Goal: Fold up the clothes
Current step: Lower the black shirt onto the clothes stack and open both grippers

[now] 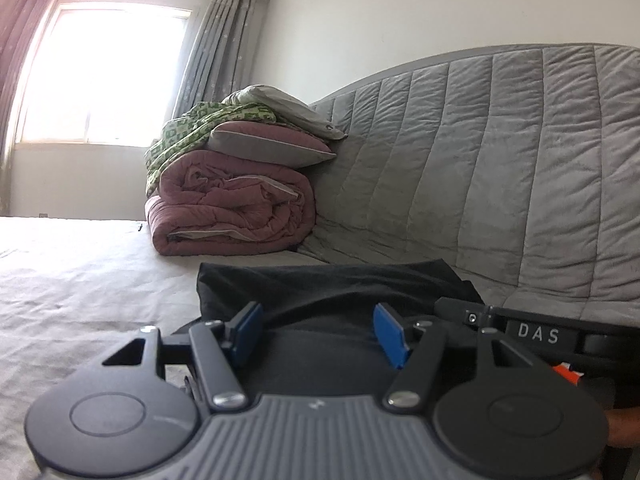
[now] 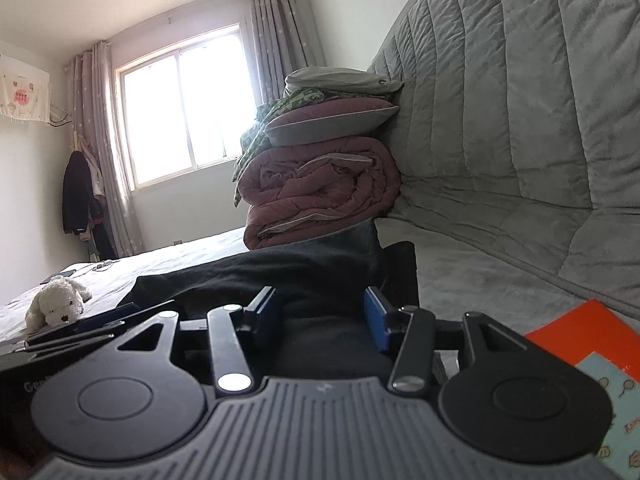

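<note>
Black cloth, the dark garment (image 1: pixel 328 284), lies on the bed (image 1: pixel 80 280) just ahead of our left gripper (image 1: pixel 320 330), whose blue pads stand spread with a fold rising between them, not pinched. Our right gripper (image 2: pixel 322 318) is likewise parted over the same garment (image 2: pixel 304 268), beside the left one. Beyond both sits a rolled maroon quilt (image 1: pixel 232 208).

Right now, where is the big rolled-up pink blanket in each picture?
Left wrist view: the pink blanket is just left of the middle, on the bed against the grey quilted headboard.
Right wrist view: the pink blanket is in the middle, behind the dark garment.
Shared landmark: the pink-and-grey pillow lies right on top of it in both.
</note>
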`<state>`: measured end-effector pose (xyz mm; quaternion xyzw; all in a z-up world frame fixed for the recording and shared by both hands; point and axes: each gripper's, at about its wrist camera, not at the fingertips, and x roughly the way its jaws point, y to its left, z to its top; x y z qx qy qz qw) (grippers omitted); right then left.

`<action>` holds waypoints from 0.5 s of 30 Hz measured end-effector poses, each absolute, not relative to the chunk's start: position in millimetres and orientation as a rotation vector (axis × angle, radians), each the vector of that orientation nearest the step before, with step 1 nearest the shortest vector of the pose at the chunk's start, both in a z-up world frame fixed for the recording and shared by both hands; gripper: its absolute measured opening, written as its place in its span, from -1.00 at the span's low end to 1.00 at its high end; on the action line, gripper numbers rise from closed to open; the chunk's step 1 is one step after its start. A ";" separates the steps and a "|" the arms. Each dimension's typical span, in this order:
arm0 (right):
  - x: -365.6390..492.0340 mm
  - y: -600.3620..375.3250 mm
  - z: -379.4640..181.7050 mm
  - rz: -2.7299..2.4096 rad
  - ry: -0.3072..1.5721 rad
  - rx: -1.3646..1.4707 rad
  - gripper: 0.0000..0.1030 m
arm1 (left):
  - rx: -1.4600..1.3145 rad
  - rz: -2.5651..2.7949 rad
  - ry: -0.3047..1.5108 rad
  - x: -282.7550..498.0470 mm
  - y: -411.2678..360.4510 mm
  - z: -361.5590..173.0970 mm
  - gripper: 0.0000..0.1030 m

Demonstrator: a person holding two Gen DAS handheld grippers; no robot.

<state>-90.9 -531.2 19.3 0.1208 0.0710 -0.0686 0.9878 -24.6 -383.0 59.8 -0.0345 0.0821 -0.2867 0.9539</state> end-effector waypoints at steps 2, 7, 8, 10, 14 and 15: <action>-91.4 -531.2 18.1 -0.140 0.133 0.243 -0.04 | -0.068 -0.585 0.165 -24.6 -382.8 59.5 0.25; -91.1 -530.6 22.3 -0.141 0.133 0.230 -0.04 | -0.044 -0.596 0.150 -24.8 -381.4 64.4 0.25; -91.1 -530.3 23.9 -0.142 0.136 0.228 -0.03 | -0.039 -0.601 0.151 -24.6 -380.4 67.4 0.25; -91.4 -530.5 27.9 -0.142 0.140 0.230 -0.01 | -0.034 -0.614 0.156 -24.8 -377.8 74.1 0.26; -90.8 -530.6 38.2 -0.146 0.155 0.234 0.06 | -0.088 -0.631 0.162 -18.9 -364.2 87.9 0.38; -90.4 -530.2 41.7 -0.148 0.156 0.234 0.08 | -0.108 -0.633 0.164 -16.8 -360.3 91.3 0.41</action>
